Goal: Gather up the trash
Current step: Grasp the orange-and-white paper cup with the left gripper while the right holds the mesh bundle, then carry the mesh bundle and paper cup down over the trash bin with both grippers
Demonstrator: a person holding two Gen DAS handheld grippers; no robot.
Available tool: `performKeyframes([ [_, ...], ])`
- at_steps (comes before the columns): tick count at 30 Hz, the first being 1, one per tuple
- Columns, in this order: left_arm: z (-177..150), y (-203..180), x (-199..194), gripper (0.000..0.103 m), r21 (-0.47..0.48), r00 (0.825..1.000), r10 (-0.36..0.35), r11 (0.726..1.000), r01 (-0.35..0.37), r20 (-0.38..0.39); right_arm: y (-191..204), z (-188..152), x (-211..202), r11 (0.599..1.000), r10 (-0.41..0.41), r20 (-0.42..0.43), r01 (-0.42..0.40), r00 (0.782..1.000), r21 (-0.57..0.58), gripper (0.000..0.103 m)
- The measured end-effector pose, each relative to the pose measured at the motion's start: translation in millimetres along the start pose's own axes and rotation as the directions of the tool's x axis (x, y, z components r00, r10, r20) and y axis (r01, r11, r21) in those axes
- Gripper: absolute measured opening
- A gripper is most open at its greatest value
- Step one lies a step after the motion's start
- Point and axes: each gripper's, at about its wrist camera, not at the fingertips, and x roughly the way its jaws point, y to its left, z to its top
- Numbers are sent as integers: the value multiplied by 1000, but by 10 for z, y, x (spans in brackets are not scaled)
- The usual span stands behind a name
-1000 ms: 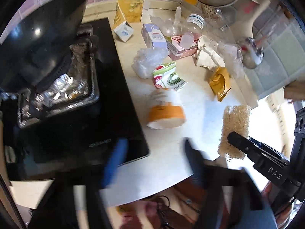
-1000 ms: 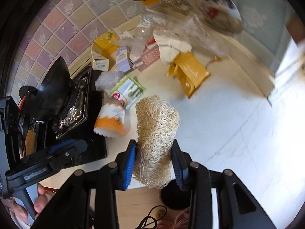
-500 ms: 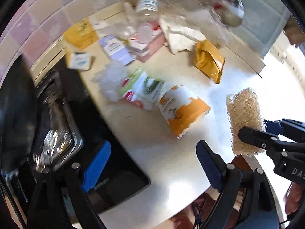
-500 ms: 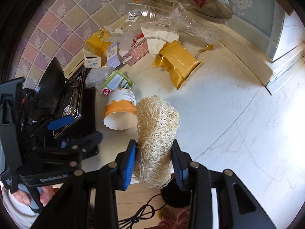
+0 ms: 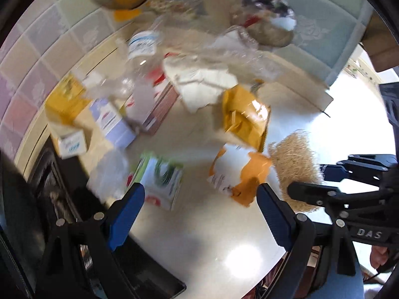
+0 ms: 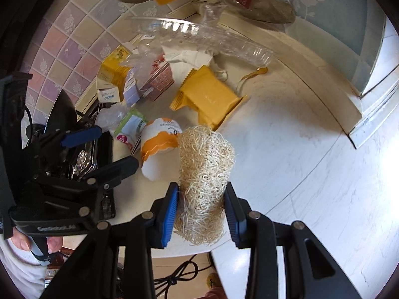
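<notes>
My right gripper (image 6: 200, 199) is shut on a pale straw-coloured loofah sponge (image 6: 207, 164), which stands up between its blue pads. In the left wrist view the same loofah (image 5: 296, 164) shows at the right, with the right gripper (image 5: 321, 178) behind it. My left gripper (image 5: 199, 199) hangs open over the counter, with nothing between its fingers. Just beyond its fingertips lie a torn orange-and-white paper cup (image 5: 237, 172) on its side and a green-and-white packet (image 5: 162, 177). The cup (image 6: 159, 147) touches the loofah's left side. A yellow wrapper (image 6: 207, 97) lies farther back.
A black stove (image 5: 49, 199) with a foil-lined tray borders the counter on the left. Small boxes (image 6: 109, 94), white paper (image 5: 204, 87), crumpled plastic (image 5: 107, 174) and a clear plastic tray (image 6: 199, 37) crowd the tiled back wall. The counter's front edge (image 5: 224, 286) runs under the grippers.
My left gripper has swung right, away from the stove, rolled, and now hangs over the cup and packet. The right gripper has carried the loofah forward, up against the cup.
</notes>
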Motion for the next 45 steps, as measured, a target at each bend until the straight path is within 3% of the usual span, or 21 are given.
performKeyframes([
  [9, 208, -233, 189, 90, 142, 999, -22, 990, 28, -41, -167, 21, -13, 1000, 17, -9, -17, 1000, 18, 36],
  [16, 262, -221, 377, 90, 117, 993, -95, 988, 103, -74, -239, -7, -26, 999, 33, -11, -33, 999, 32, 36],
  [17, 267, -231, 391, 88, 112, 992, -107, 987, 114, -74, -246, -6, -31, 999, 32, -10, -32, 999, 31, 36],
  [19, 270, -235, 406, 72, 97, 989, -133, 985, 140, -70, -253, -5, -33, 999, 32, -11, -32, 999, 30, 36],
  [20, 273, -232, 424, 52, 85, 986, -148, 984, 155, -77, -258, -4, -35, 999, 33, -11, -32, 999, 31, 36],
  [29, 141, -118, 301, 48, -43, 993, -114, 993, 113, -24, -229, -21, -60, 1000, 9, -15, -8, 1000, 20, 36],
  [37, -438, -252, -268, 47, -104, 1000, -26, 994, 27, 11, 58, -204, -228, 1000, 7, 1, -7, 1000, -13, 36],
  [45, -1364, -441, -754, 48, -135, 998, -54, 989, 56, 17, 435, -913, -443, 998, -38, 11, 38, 999, -41, 36],
])
